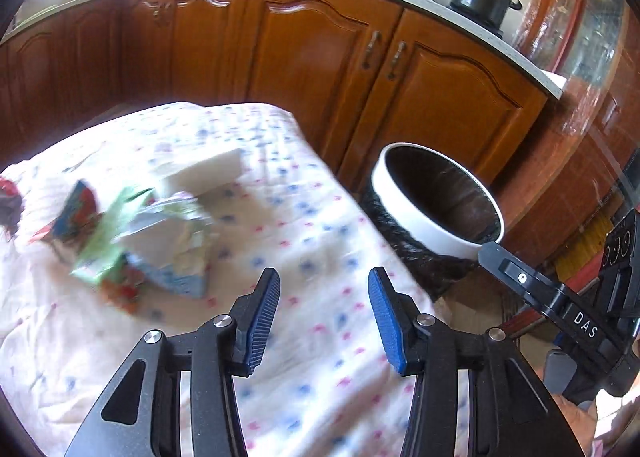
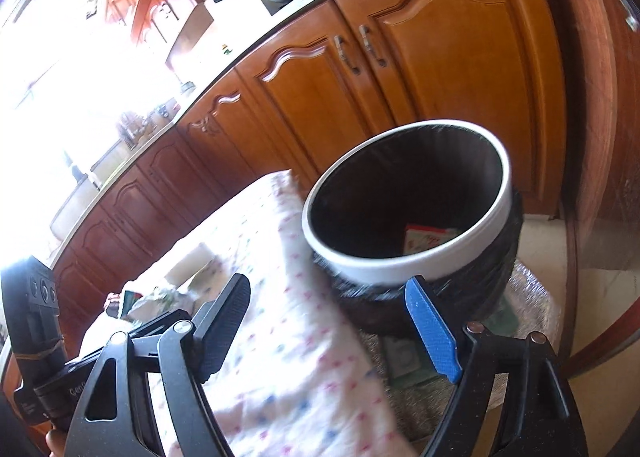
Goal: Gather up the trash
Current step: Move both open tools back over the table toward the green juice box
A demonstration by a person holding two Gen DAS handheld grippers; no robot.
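on the far left of the left wrist view we see a blurred heap of trash (image 1: 132, 241) lying on the spotted tablecloth (image 1: 320, 265): crumpled wrappers in green, red and blue, with a pale block (image 1: 208, 173) just behind them that we cannot identify. moving right, our left gripper (image 1: 324, 317) hangs over bare cloth with its jaws partly apart and nothing between them, the heap off to its left and not touching it. further right stands the bin (image 1: 440, 233), white-rimmed with a black liner, just beside the table edge and in front of the wooden cabinet doors (image 1: 320, 57). in the right wrist view our right gripper (image 2: 328, 325) points toward that bin (image 2: 404, 261), its jaws spread wide and empty, one finger over the cloth and the other in front of the bin's lined wall. inside the bin a red and white packet (image 2: 426, 239) shows near the bottom, so we judge that at least one piece has gone in. the heap on the table is what is left, and it looks like several more pieces; we judge the task partway, with both grippers free to go back for the wrappers.
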